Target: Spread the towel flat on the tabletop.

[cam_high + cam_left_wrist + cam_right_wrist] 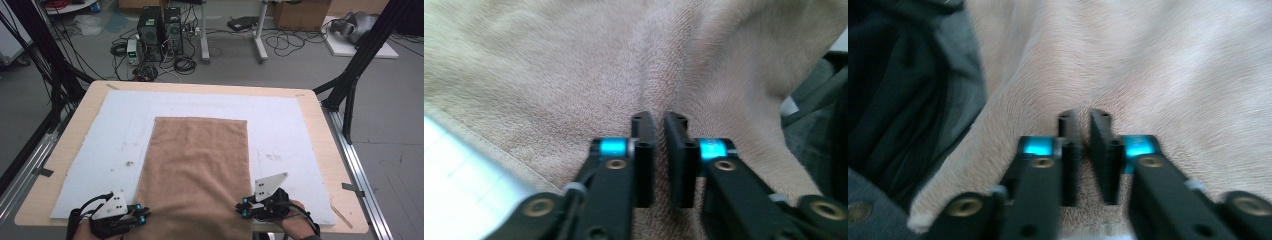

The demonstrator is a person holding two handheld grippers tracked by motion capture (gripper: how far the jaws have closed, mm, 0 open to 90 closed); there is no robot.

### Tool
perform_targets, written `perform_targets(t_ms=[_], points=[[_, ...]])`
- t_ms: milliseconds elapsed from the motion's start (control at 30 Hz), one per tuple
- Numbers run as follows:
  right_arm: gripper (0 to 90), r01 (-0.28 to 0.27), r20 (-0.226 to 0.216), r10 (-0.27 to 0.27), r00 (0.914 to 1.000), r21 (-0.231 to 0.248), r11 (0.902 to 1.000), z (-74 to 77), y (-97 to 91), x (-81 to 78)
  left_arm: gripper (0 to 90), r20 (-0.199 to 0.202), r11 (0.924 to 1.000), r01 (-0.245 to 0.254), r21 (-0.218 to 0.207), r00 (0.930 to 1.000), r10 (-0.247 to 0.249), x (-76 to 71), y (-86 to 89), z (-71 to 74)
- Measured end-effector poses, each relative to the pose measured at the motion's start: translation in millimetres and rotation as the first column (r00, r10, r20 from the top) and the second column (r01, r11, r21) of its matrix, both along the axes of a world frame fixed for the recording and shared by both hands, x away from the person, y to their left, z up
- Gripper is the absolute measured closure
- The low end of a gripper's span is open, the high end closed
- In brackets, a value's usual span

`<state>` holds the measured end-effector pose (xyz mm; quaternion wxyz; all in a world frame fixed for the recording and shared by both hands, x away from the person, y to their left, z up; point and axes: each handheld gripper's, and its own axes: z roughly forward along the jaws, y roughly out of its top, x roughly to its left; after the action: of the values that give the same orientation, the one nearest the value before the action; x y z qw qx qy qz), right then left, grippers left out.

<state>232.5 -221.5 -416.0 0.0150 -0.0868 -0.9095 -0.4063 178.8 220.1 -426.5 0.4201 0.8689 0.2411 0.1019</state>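
Observation:
A tan towel [200, 165] lies lengthwise on a white mat [115, 130], and its near end hangs over the table's front edge. At the towel's near left corner my left gripper [144, 215] is shut on it. In the left gripper view the left gripper [659, 122] has its jaws almost together, with a raised fold of the towel [549, 75] pinched between them. My right gripper [243, 207] holds the near right corner. The right gripper view shows the right gripper [1084, 120] pinching a ridge of towel [1173, 65] in the same way.
The mat covers most of a light wooden table [322, 130]. Black frame poles [360, 65] stand at both far corners, and metal rails run along the sides. Computer towers [160, 32] and cables sit on the floor behind. The person's dark clothing [898, 100] is close to the right gripper.

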Motion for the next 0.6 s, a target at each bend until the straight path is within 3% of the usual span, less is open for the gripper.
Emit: perform_targets(t_ms=[33,167,367,600], points=[[69.5,0.033,-0.011,-0.033,0.9994,0.008,0.9994,1.3,-1.5,3.6,64.8,0.011,0.9998,-0.019,-0.008,0.9998,0.019,3.0,0.8,3.1],[58.7,0.124,-0.016,-0.124,0.9922,0.019,0.9921,2.3,-5.4,23.1,53.4,0.039,0.9965,-0.063,-0.055,0.9971,0.066,23.4,0.9,12.4],[46.1,0.219,-0.017,-0.219,0.9757,0.018,0.9756,3.6,-7.3,53.3,46.9,0.037,0.9926,-0.097,-0.073,0.9943,0.1,56.1,0.2,15.2],[33.3,0.3,-0.016,-0.3,0.9538,0.04,0.953,8.0,-3.5,80.9,39.0,0.047,0.9855,-0.136,-0.101,0.9888,0.142,81.2,-2.0,23.4]])
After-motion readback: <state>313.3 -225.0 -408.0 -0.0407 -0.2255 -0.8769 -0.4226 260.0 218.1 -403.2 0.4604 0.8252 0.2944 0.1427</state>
